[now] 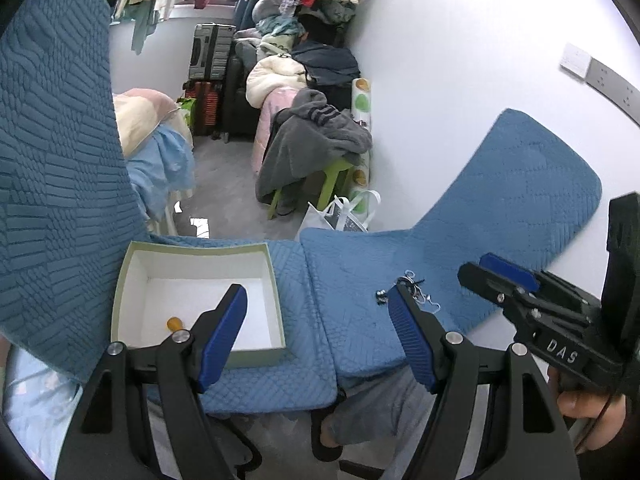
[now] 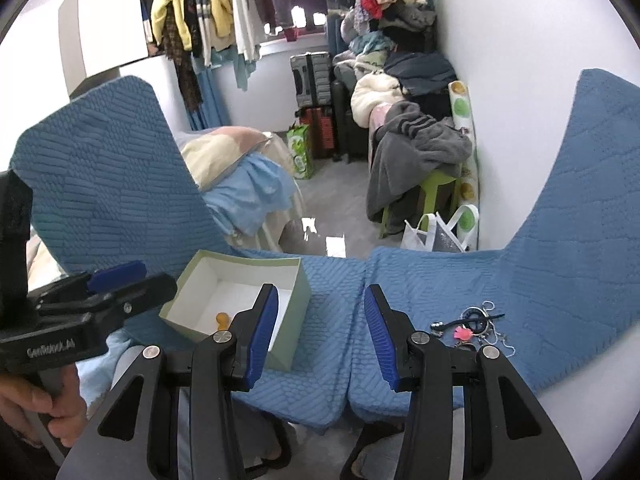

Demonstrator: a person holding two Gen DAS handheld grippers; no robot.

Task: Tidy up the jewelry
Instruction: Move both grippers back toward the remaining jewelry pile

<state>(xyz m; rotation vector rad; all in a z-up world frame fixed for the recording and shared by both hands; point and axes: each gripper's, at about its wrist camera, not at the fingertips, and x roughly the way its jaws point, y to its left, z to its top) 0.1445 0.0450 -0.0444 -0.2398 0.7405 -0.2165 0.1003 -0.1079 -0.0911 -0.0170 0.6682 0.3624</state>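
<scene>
Left gripper (image 1: pixel 316 332) is held with jaws spread wide, gripping nothing. Right gripper (image 2: pixel 320 332), level beside it, is likewise spread wide and grips nothing.

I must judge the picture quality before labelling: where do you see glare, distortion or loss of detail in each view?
Left wrist view: fisheye bends the white wall's grey socket strip; the grey floor shows small glare patches; the pile of silver jewelry is too small to read. Right wrist view: the window behind the hanging clothes is overexposed; floor glare; the green-sided white-lined open box is sharp.
</scene>
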